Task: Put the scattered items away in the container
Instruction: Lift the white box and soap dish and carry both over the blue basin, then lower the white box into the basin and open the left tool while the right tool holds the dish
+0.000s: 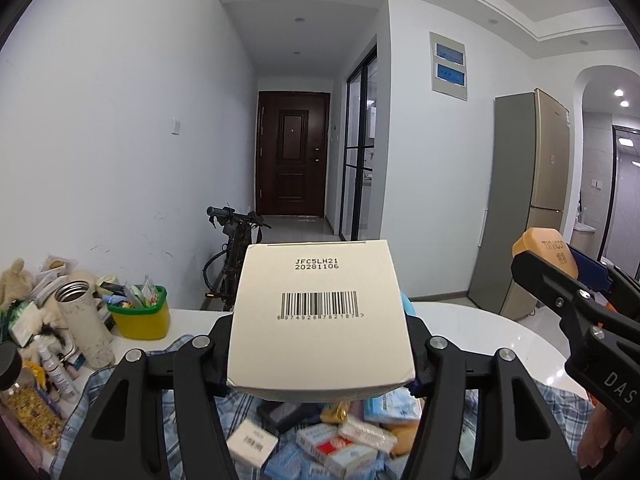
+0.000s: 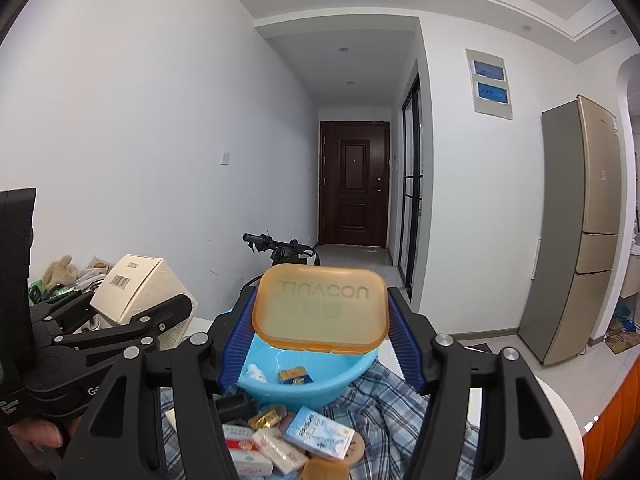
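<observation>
My left gripper (image 1: 320, 364) is shut on a white carton with a barcode (image 1: 320, 316) and holds it up above the table; the carton also shows in the right wrist view (image 2: 136, 292). My right gripper (image 2: 320, 320) is shut on an orange translucent TINACON case (image 2: 320, 308), held above a light blue basin (image 2: 308, 384). The basin holds a small blue-and-gold packet (image 2: 295, 375) and a small white bottle (image 2: 256, 372). Several small boxes and packets (image 2: 296, 440) lie scattered on a blue plaid cloth (image 2: 384, 396) in front of the basin.
A yellow-green bin of small items (image 1: 140, 316), a steel flask (image 1: 84, 320), a spray bottle (image 1: 56, 372) and a plush toy (image 1: 16, 280) crowd the table's left. A scooter (image 1: 236, 248) stands behind the white table (image 1: 500, 336). A fridge (image 1: 528, 200) stands at right.
</observation>
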